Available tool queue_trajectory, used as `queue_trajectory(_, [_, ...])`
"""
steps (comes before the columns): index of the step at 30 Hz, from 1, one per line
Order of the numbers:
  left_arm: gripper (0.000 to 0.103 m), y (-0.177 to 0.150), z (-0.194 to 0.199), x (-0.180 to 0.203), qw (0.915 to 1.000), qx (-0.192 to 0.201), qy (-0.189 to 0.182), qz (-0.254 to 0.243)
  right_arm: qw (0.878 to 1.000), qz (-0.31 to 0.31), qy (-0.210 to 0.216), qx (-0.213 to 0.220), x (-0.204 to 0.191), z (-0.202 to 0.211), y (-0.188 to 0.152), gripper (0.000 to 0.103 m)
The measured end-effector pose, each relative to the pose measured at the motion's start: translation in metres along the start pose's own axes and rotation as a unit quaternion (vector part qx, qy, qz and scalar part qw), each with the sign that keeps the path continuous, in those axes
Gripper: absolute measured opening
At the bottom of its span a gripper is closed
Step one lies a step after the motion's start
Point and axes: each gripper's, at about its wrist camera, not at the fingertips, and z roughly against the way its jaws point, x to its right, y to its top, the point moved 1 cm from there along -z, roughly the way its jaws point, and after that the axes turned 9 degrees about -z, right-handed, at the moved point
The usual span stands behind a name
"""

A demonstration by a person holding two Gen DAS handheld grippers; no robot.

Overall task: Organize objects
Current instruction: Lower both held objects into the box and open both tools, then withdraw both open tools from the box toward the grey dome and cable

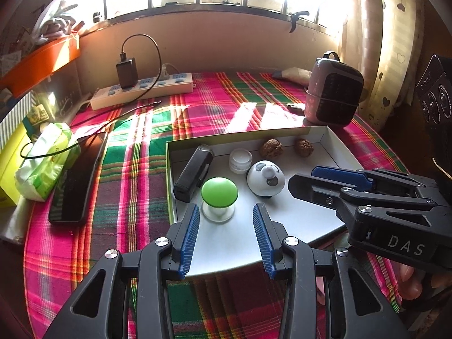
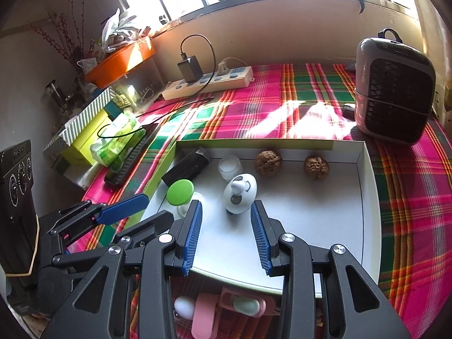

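A shallow white box (image 1: pixel 299 214) (image 2: pixel 325 220) lies on the plaid cloth. Inside it are a black rectangular device (image 1: pixel 193 172) (image 2: pixel 186 169), a small clear jar (image 1: pixel 240 159) (image 2: pixel 230 166), two walnuts (image 1: pixel 271 147) (image 2: pixel 267 163), a green-capped knob on a clear base (image 1: pixel 219 193) (image 2: pixel 180 192) and a white panda-faced toy (image 1: pixel 265 178) (image 2: pixel 240 193). My left gripper (image 1: pixel 226 207) (image 2: pixel 152 210) stands open just short of the green knob, touching nothing. My right gripper (image 2: pixel 226 206) (image 1: pixel 306 179) is open too, its tips just short of the panda toy.
A black phone (image 1: pixel 76 180) and a tissue pack (image 1: pixel 42 163) lie left of the box. At the back are a power strip (image 1: pixel 141 90) with a charger and a pink-grey heater (image 2: pixel 395 96). Pink items (image 2: pixel 226 308) lie at the near edge.
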Motion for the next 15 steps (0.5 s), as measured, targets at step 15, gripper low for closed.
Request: queue_trajectory(15, [0.038, -0.024, 0.033, 0.01, 0.9998, 0.02, -0.009, 0.005, 0.999, 0.014, -0.02, 0.035, -0.009, 0.034, -0.03, 0.038])
